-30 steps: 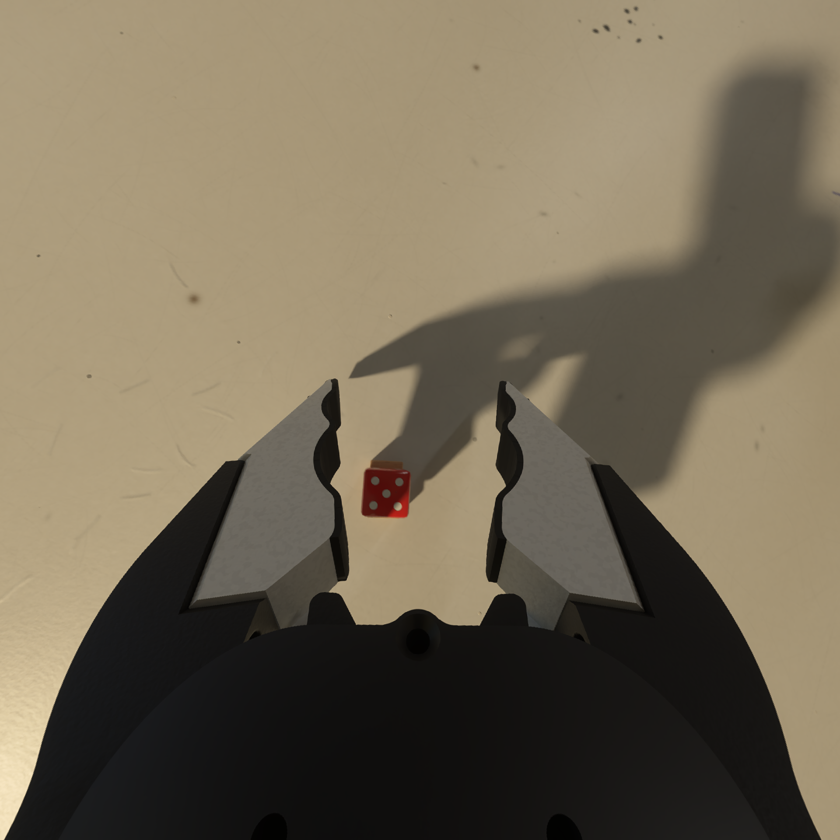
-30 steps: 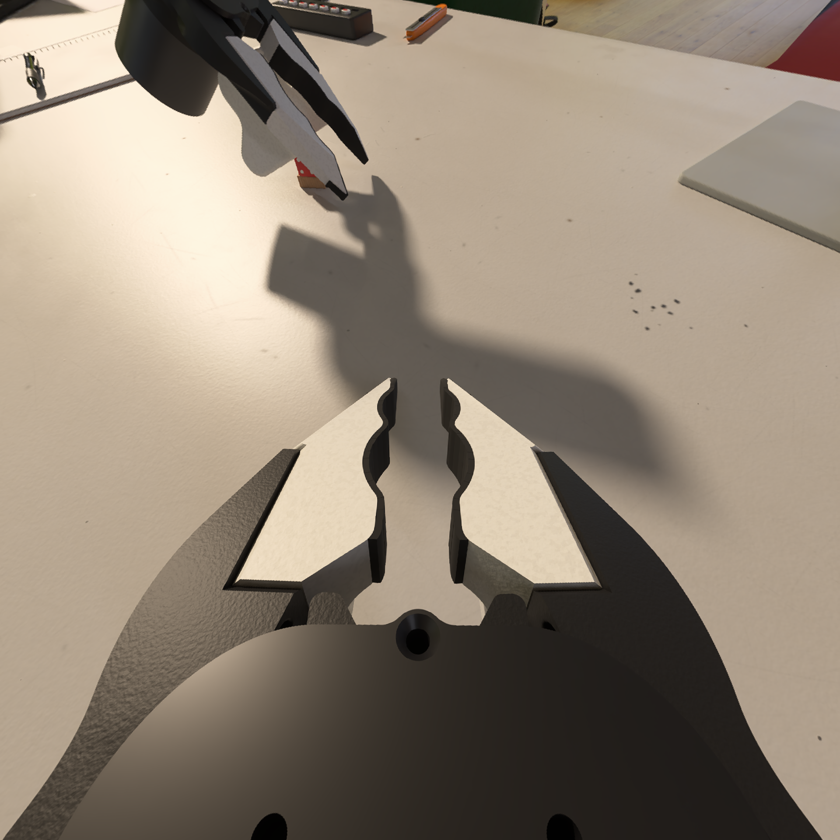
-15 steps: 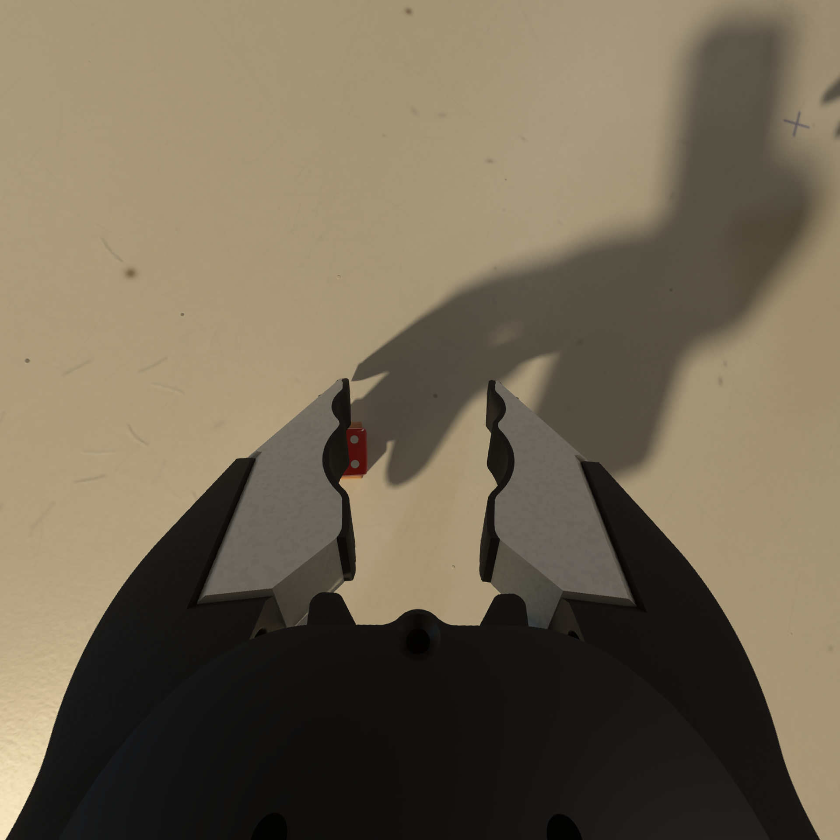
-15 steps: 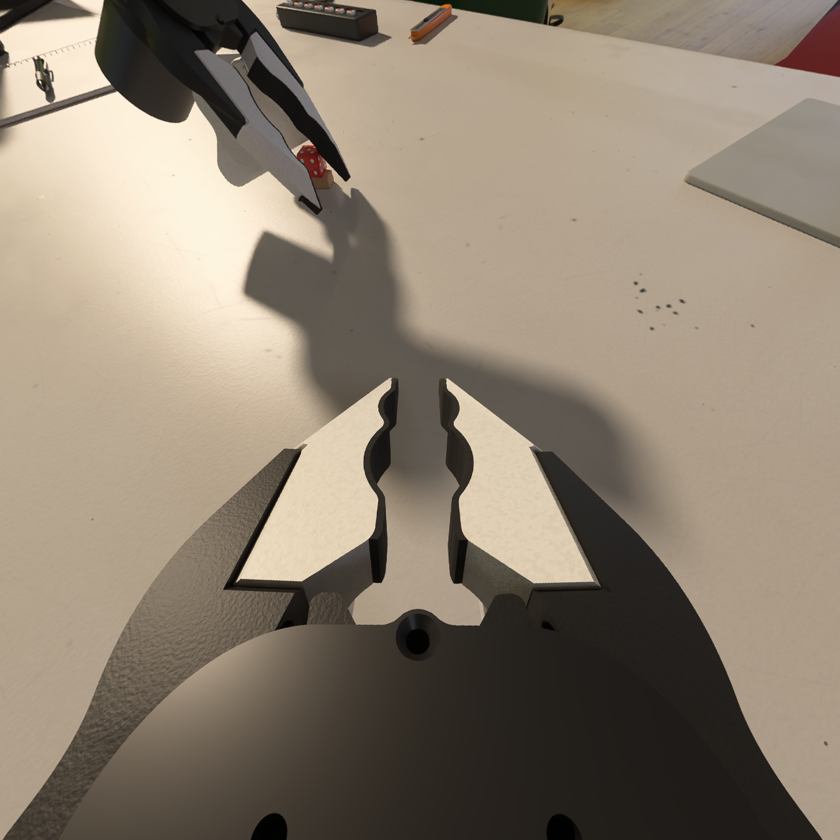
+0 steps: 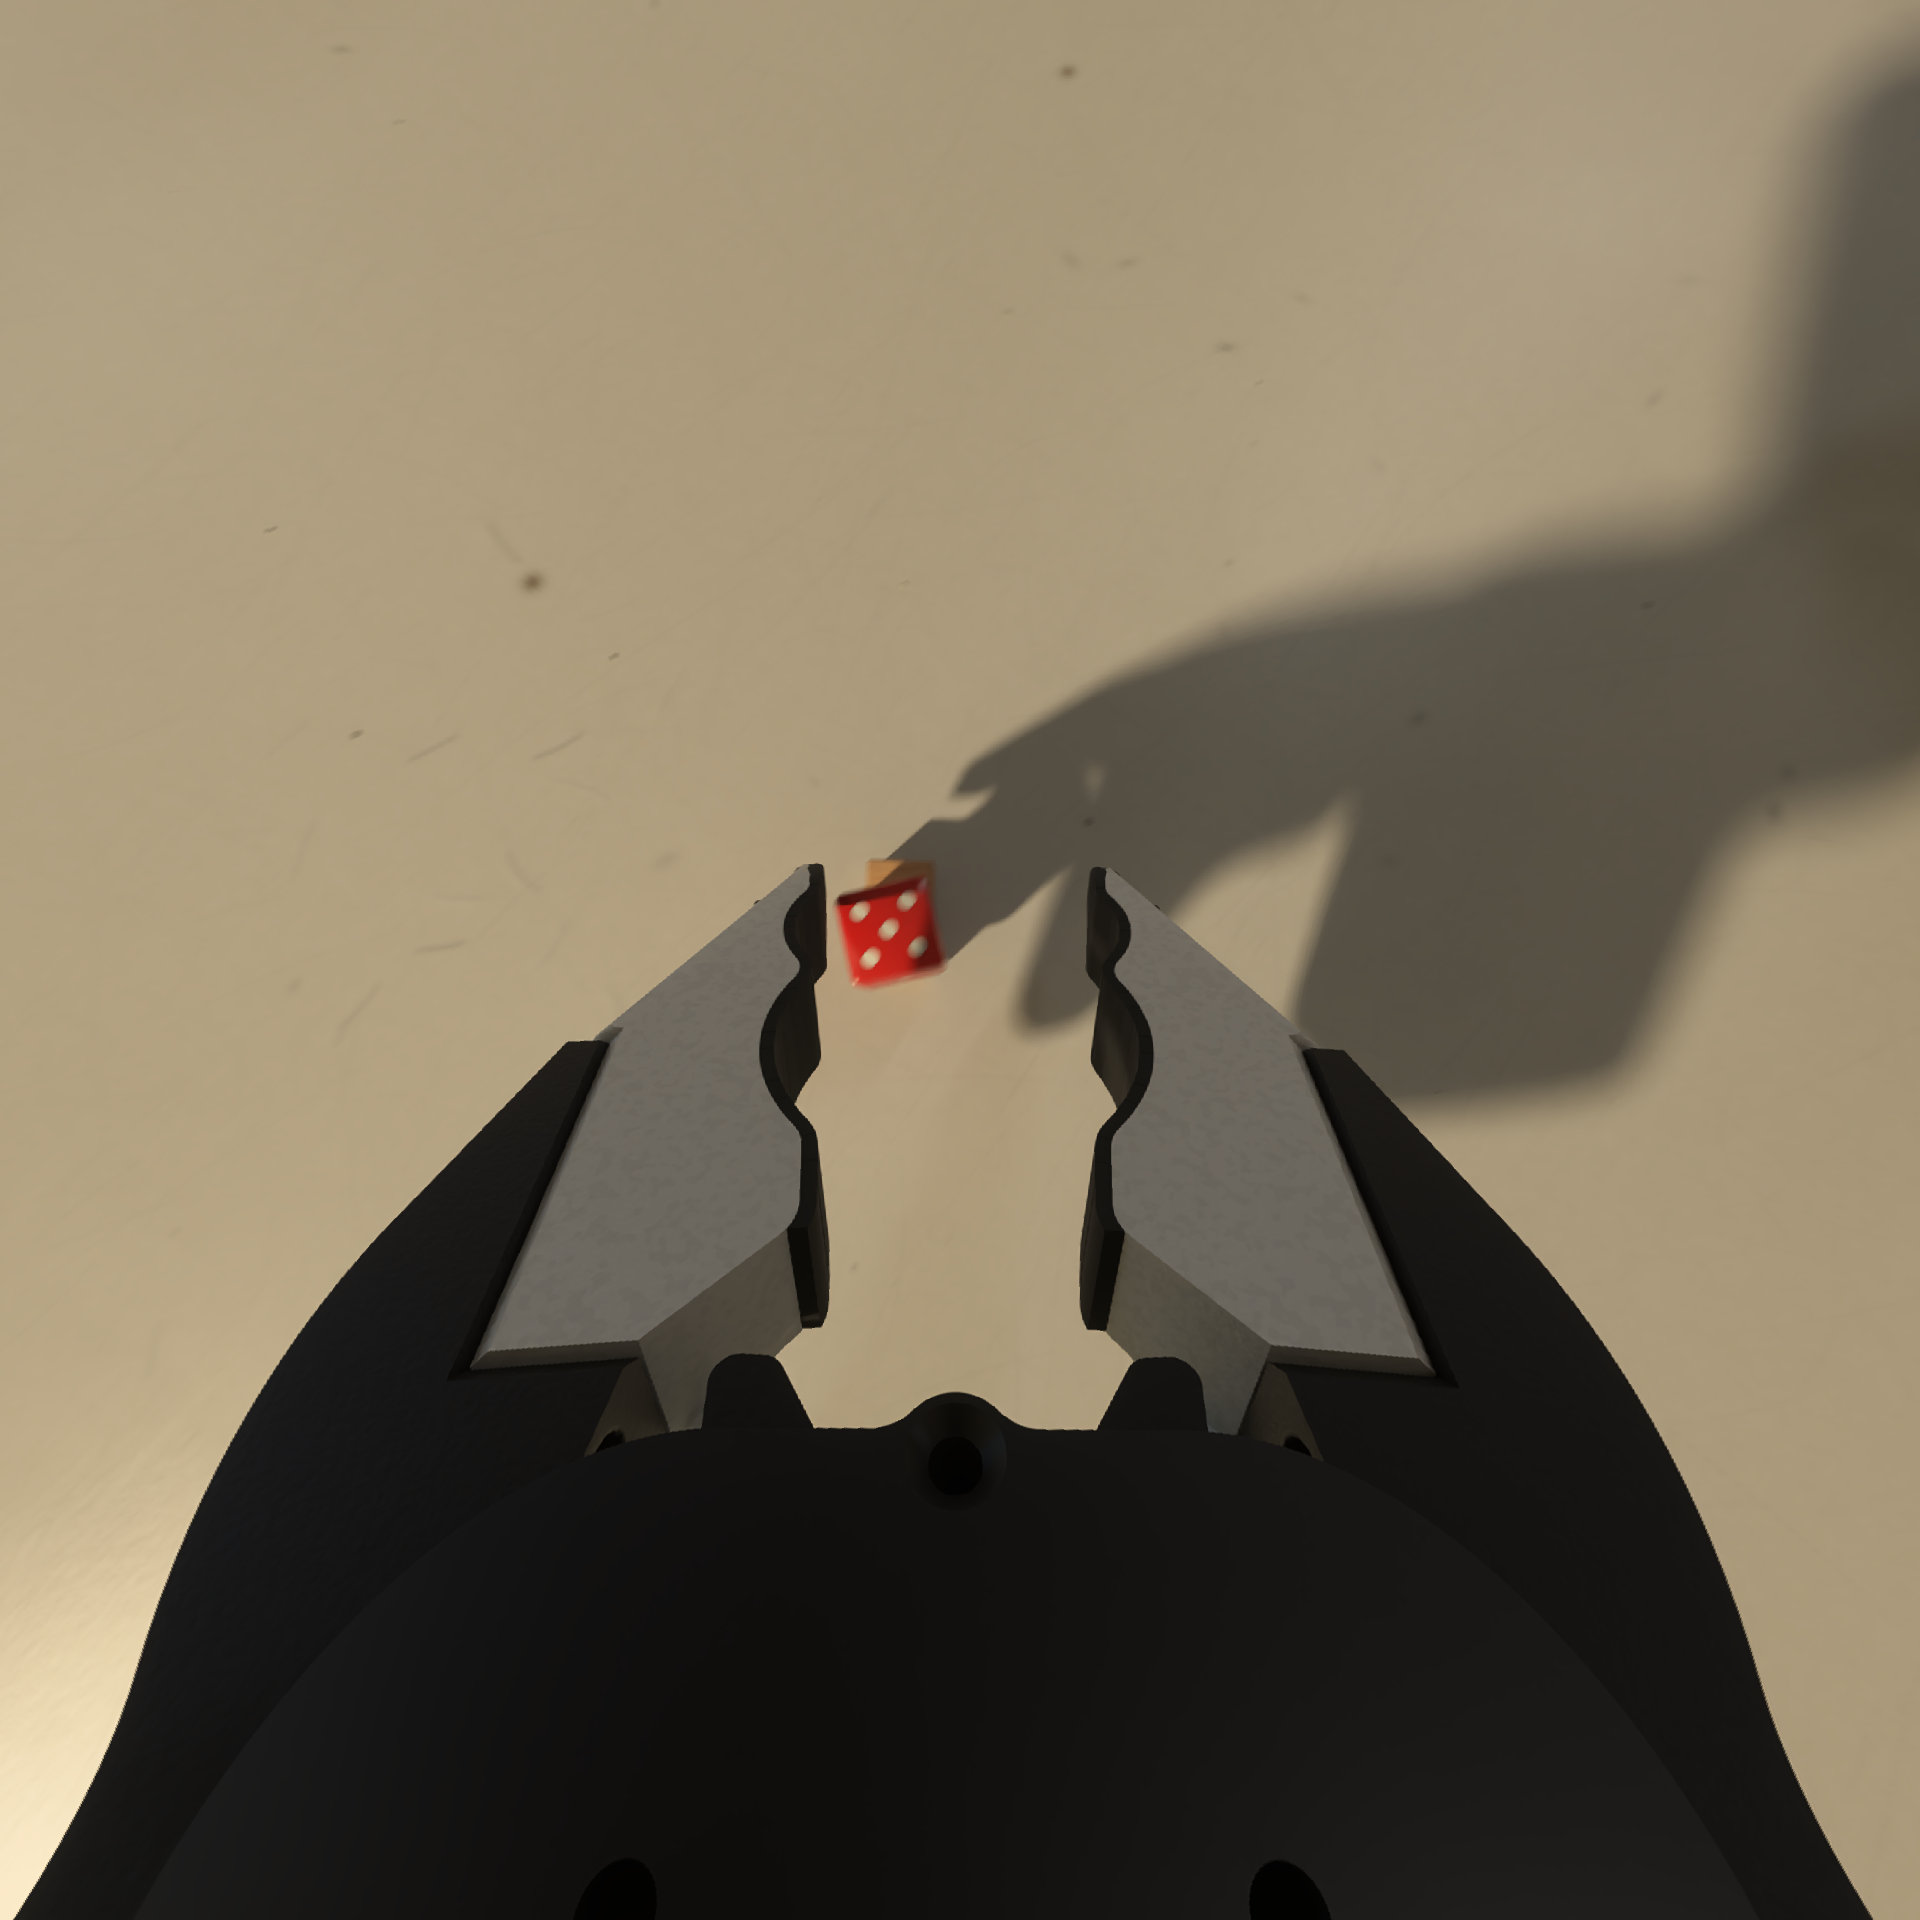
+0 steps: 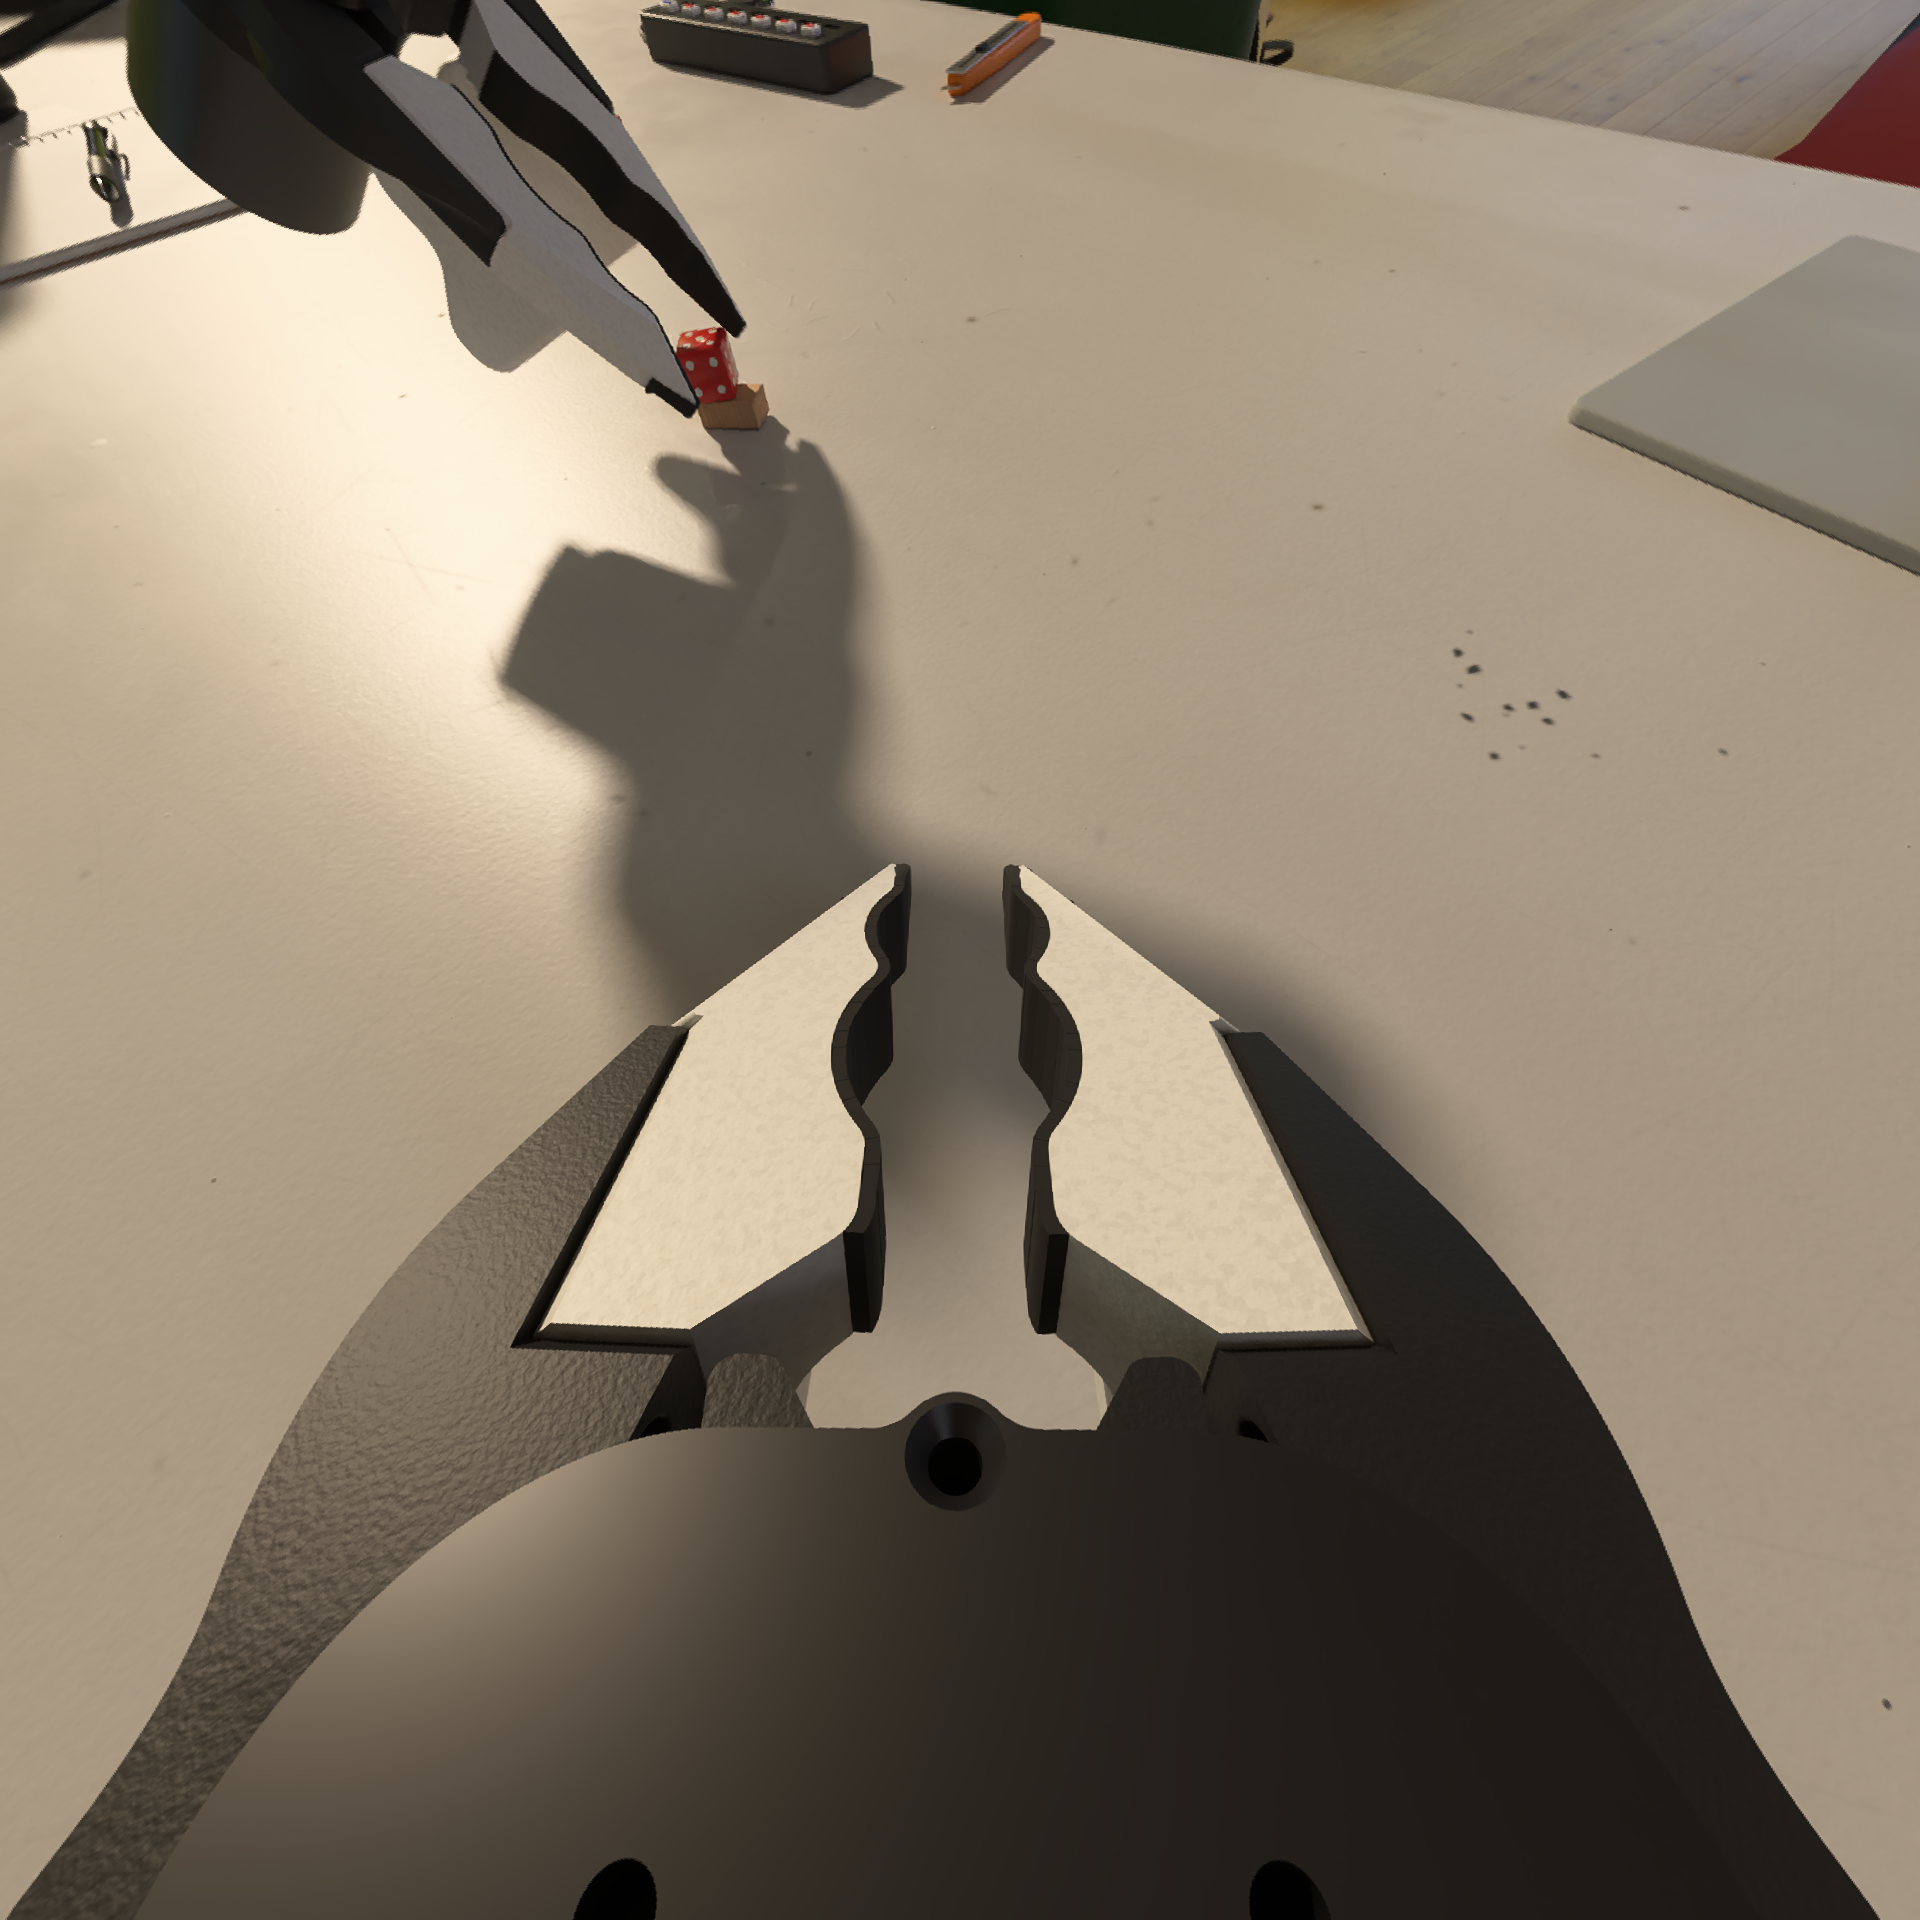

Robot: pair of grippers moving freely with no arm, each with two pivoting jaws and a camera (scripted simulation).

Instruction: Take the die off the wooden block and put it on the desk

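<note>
1. The small red die with white pips sits tilted, one edge on the little tan wooden block and leaning off its left side, so it's half on and half hanging. From the left wrist view its five-pip face points at the camera, and just a sliver of the block peeks out past it.
2. The left gripper has its fingers spread wide, nothing pinched. The die is right beside the inner face of the left finger; can't tell if they actually touch. From the right wrist view the same gripper straddles the die, fingertips low on either side.
3. The right gripper hangs well apart, nearer in the scene, jaws parted by a narrow gap and holding nothing.
4. All of it is on the pale beige desk, with the left gripper's shadow across it.
5. Far edge: a dark power strip and an orange utility knife. Off right, a flat grey pad.
</note>
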